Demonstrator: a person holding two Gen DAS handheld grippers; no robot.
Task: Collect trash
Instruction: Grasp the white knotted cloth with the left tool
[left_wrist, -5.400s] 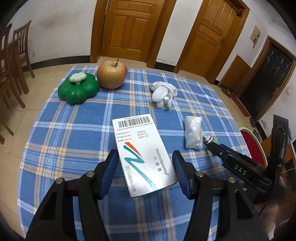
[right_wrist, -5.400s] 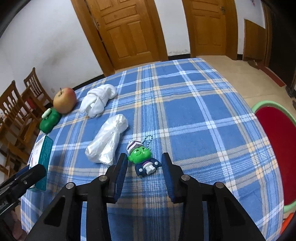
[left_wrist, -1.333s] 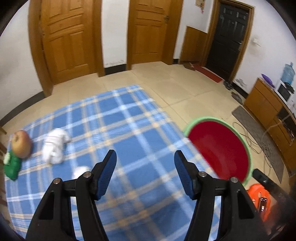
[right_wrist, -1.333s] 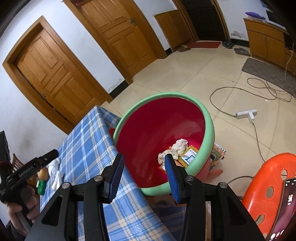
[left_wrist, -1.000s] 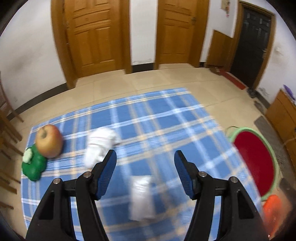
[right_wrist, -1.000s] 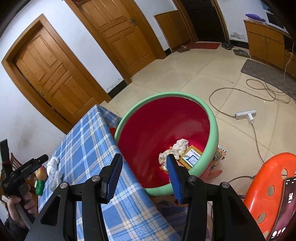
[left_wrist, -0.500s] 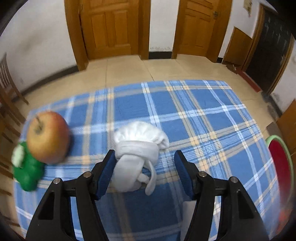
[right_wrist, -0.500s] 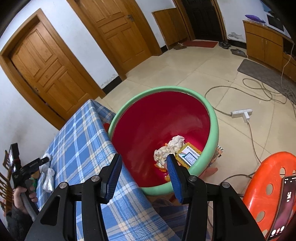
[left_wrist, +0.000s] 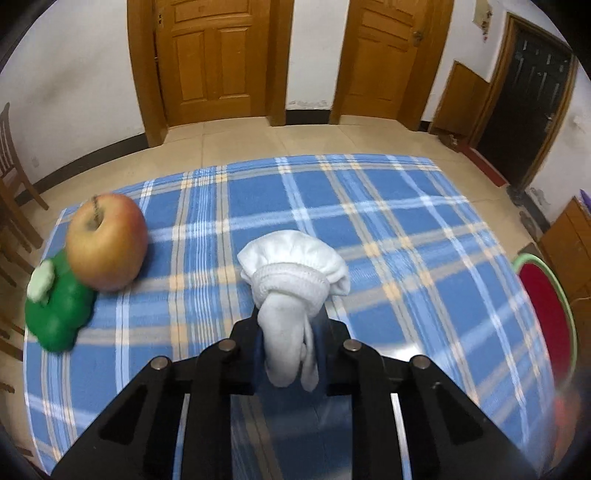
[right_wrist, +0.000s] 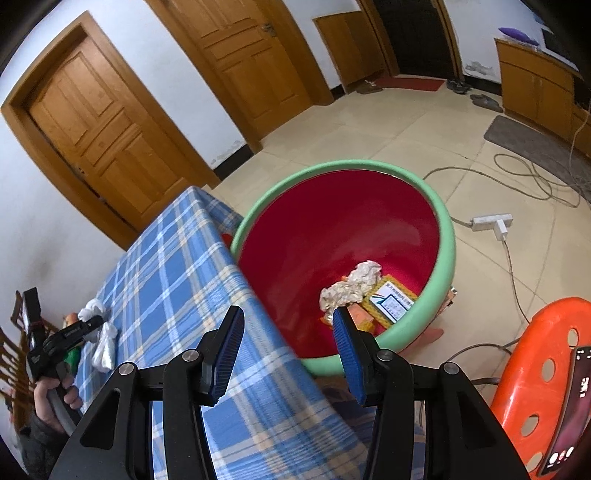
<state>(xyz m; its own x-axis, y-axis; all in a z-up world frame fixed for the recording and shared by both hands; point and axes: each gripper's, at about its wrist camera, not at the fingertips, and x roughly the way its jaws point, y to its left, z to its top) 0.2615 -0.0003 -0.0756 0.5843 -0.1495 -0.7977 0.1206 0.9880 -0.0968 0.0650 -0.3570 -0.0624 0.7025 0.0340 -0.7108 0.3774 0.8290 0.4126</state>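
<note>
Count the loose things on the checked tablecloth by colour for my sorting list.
White: 2, the rolled cloth pinched in the left gripper and the crumpled plastic bag.
Green: 1, the toy.
Red and yellow: 1, the apple.
Total: 4.

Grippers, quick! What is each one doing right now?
Left gripper: its jaws have just closed on the white sock.
Right gripper: open, empty, above the bin.
</note>
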